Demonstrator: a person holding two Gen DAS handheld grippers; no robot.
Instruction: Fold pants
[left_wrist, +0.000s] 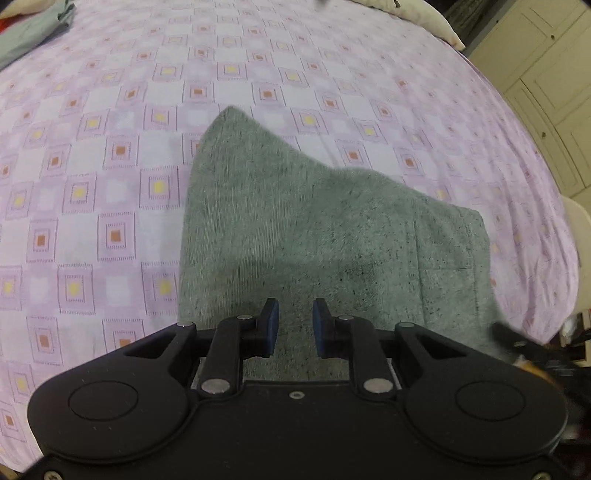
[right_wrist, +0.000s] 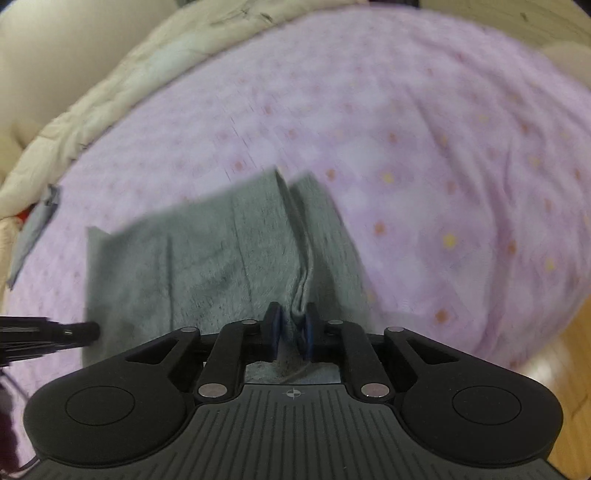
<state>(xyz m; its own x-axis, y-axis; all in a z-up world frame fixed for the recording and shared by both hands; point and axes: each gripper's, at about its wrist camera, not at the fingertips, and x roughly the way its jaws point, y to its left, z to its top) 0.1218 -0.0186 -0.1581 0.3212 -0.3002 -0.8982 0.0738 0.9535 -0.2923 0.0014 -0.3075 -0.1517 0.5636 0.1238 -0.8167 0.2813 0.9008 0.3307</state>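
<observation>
Grey pants (left_wrist: 314, 221) lie folded on the lilac checked bedsheet (left_wrist: 110, 166). My left gripper (left_wrist: 295, 325) hovers over their near part with its blue pads apart; only flat cloth shows through the gap. In the right wrist view a ridge of the pants (right_wrist: 207, 258) rises into my right gripper (right_wrist: 293, 325), whose pads pinch that fold. The left gripper's black tip (right_wrist: 74, 332) shows at the pants' left edge, and a blurred part of the right gripper (left_wrist: 517, 343) sits at the pants' right corner.
A pale green garment (left_wrist: 29, 33) lies at the bed's far left corner. A cream quilt (right_wrist: 110, 92) runs along the far edge of the bedsheet (right_wrist: 424, 147). Cream cabinet doors (left_wrist: 546, 92) stand beyond the bed, and wooden floor (right_wrist: 554, 350) shows to the right.
</observation>
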